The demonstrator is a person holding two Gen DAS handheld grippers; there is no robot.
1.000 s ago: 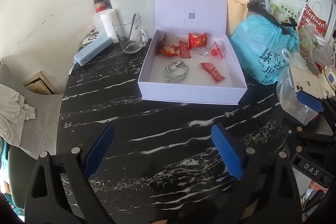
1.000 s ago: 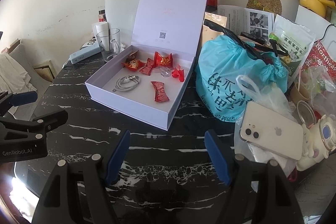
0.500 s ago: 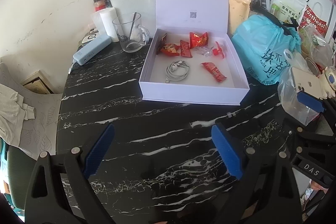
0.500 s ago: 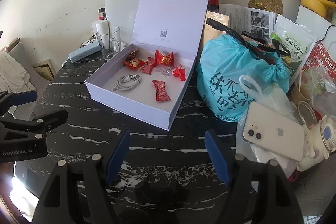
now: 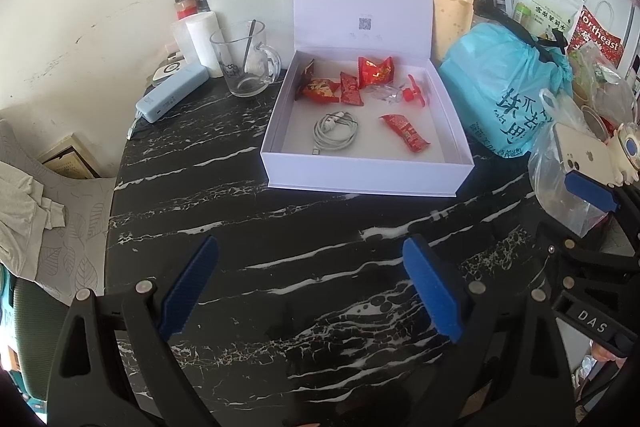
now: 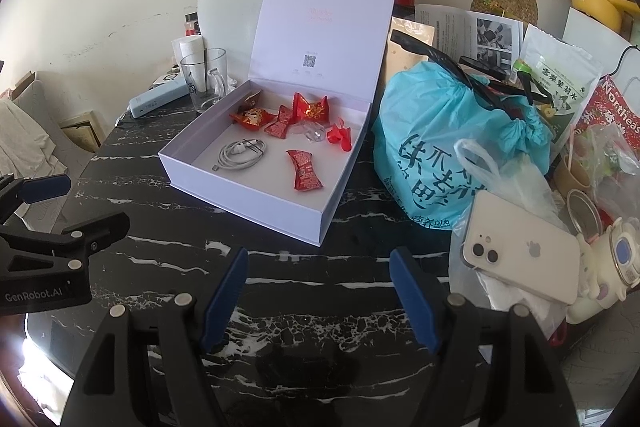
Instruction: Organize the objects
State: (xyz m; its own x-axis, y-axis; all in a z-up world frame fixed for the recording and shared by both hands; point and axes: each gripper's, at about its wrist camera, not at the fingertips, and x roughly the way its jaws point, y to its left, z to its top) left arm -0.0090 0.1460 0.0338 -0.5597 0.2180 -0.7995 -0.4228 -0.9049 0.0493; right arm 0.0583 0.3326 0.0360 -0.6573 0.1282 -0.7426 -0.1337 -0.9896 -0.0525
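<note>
A lilac gift box [image 5: 362, 183] [image 6: 240, 201] stands on the black marble table with its lid raised. Inside lie several red snack packets [image 5: 405, 133] [image 6: 304, 171], a coiled white cable [image 5: 335, 133] [image 6: 240, 155] and a small clear item. My left gripper [image 5: 310, 283] hangs open over bare table in front of the box, nothing between its blue pads. My right gripper [image 6: 318, 295] is open too, near the box's front right corner. Each gripper shows at the edge of the other's view.
A blue plastic bag [image 6: 452, 139] and a white phone [image 6: 520, 259] on a clear bag crowd the right side. A glass mug [image 5: 246, 63], a pale blue power bank [image 5: 172, 97] and jars sit at the back left. A chair with cloth [image 5: 24, 211] stands left.
</note>
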